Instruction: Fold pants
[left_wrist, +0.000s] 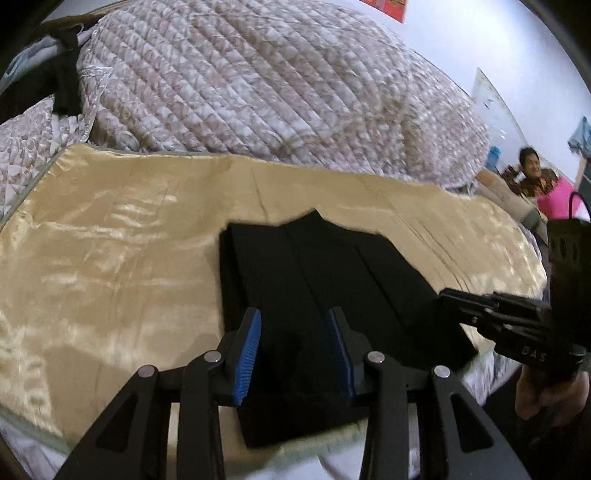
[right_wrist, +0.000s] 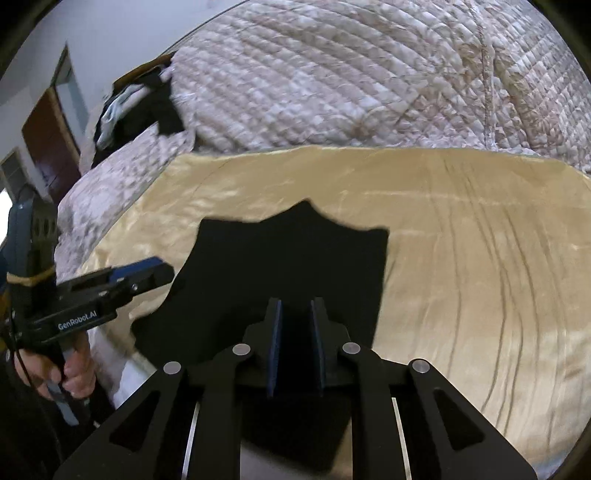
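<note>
Behind your work area a quilted comforter (left_wrist: 240, 74) is heaped up, and in front of it a shiny gold satin sheet (left_wrist: 92, 258) is spread flat as your folding surface, with a white wall (left_wrist: 461, 33) beyond. Your left gripper (left_wrist: 295, 332) has its jaws spread moderately wide, the blue pads (left_wrist: 249, 354) well apart with nothing clamped between them; it sits over the near part of the black pants (left_wrist: 325, 280), though you cannot tell whether the fingertips touch the cloth. Your right gripper (right_wrist: 296, 317) is parted more narrowly, a clear gap between its dark fingers, holding nothing, also poised above the pants near their closest edge. The pants lie folded into a compact dark block in the middle of the gold sheet, with long creases running away from you and a small peak of fabric poking out at the far edge. From the right wrist view the pants' left edge looks wavy and ends close to the sheet's left border, just beside your left gripper. You have open satin on the far side and to the right of the pants, and more to the left in the left wrist view. A dark heap of clothes (right_wrist: 140, 107) rests at the far left by the comforter, well apart from the pants. A person (left_wrist: 532, 173) sits in the background at right.
</note>
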